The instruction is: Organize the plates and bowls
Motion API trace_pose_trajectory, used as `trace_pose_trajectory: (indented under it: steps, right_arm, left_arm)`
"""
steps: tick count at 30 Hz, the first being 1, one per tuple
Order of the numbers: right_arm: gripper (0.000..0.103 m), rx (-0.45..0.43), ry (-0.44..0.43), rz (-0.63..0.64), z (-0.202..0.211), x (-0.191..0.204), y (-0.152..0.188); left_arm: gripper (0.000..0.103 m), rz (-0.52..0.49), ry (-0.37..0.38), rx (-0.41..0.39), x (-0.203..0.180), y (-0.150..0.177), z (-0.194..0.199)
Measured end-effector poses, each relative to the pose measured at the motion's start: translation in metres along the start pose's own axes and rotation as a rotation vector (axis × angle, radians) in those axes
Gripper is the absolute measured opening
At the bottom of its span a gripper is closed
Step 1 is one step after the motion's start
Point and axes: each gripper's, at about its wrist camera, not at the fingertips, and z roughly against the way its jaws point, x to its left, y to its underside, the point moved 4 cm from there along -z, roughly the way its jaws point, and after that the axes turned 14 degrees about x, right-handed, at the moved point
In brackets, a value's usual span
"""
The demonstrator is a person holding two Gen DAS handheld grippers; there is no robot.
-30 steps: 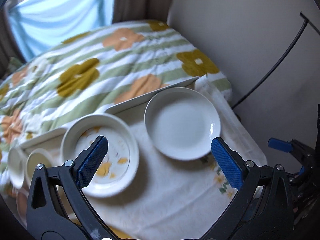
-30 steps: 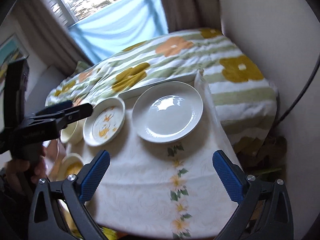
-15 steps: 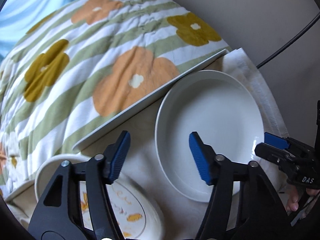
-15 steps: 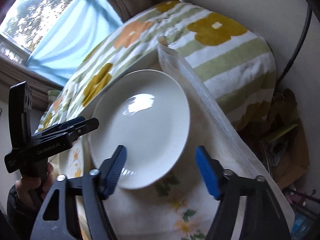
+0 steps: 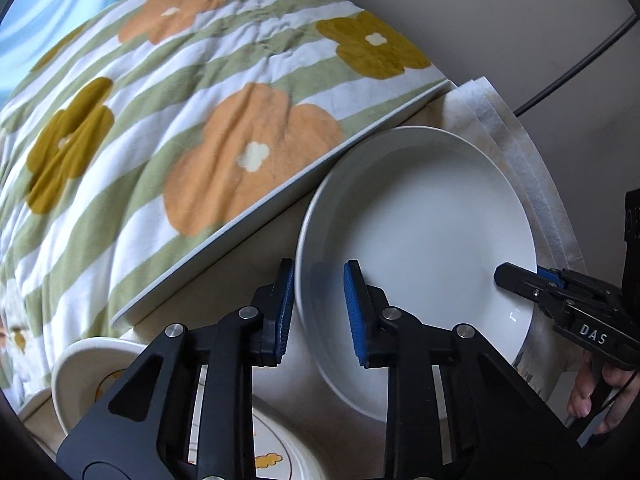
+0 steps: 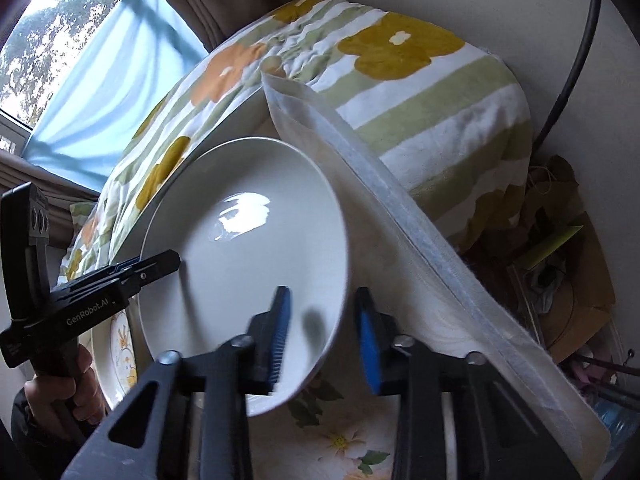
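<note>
White plate (image 5: 424,224) rim between closing fingers of left gripper (image 5: 318,312), right gripper (image 6: 324,338).

Large plate (image 5: 424,216) at table's (image 5: 256,248) far right corner, against tray (image 5: 280,196) edge; patterned plate (image 5: 120,364) left, nearer; blanket (image 5: 180,92) behind.

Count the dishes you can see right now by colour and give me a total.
Plain white round ceramic plate: 1
Cream round ceramic dishes with orange flower print: 2, one larger and one smaller
Total: 3 dishes in view
</note>
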Motion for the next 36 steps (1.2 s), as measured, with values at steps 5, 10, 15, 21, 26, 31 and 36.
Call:
trace_pose_trajectory:
  steps: [5,10,15,21,26,31,36]
  right_arm:
    - [0.018,-0.007,-0.009,-0.003,-0.001,-0.002,0.0]
    - [0.018,-0.014,-0.019,0.003,0.0,-0.002,0.002]
    - [0.017,-0.025,-0.012,0.014,0.002,-0.003,0.004]
    - [0.017,-0.034,-0.026,0.025,0.011,-0.003,0.006]
    - [0.017,-0.06,-0.018,0.092,0.032,0.005,0.012]
    - [0.018,-0.075,-0.038,0.198,0.063,0.02,0.023]
    - [0.018,-0.067,-0.076,0.352,0.094,0.045,0.04]
  left_arm:
    - [0.022,-0.006,-0.023,-0.005,-0.003,-0.001,0.0]
    - [0.022,-0.012,-0.045,-0.01,-0.004,0.0,0.001]
    - [0.022,-0.017,-0.042,-0.029,-0.01,0.002,0.008]
    - [0.022,-0.012,-0.038,-0.052,-0.018,0.01,0.023]
    - [0.022,0.019,-0.042,-0.107,-0.027,0.026,0.053]
    - [0.022,0.095,-0.06,-0.175,-0.034,0.057,0.093]
    - [0.022,0.226,-0.098,-0.254,-0.039,0.114,0.136]
